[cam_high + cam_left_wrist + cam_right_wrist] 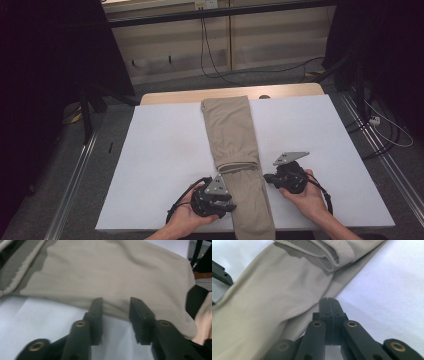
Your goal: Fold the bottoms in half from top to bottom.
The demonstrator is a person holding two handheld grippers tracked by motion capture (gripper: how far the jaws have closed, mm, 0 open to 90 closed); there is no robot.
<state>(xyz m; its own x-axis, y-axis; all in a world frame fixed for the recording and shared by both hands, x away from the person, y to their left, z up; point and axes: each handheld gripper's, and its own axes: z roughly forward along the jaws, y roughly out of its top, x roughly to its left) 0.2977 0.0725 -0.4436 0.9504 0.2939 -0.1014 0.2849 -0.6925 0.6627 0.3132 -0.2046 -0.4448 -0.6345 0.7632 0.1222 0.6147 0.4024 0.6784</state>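
High view, trousers: I see beige trousers (237, 160) lying lengthwise down the middle of the white table cover (160, 150), folded narrow, with a cuffed end turned back across them at about mid-length.
High view, left gripper: my left gripper (227, 205) sits at the garment's left edge near the front of the table, held in the left hand (187, 217).
High view, right gripper: my right gripper (267, 177) points at the garment's right edge, just below the fold, held in the right hand (307, 197).
Left gripper view, jaws: parted, tips at the cloth's edge (120, 277), nothing pinched between them.
Right gripper view, jaws: pressed flat together, empty, just beside the fabric's edge (274, 295) over the white cover (387, 290).
Right gripper view, fold: the ribbed cuff (329, 255) lies ahead, on top of the leg.
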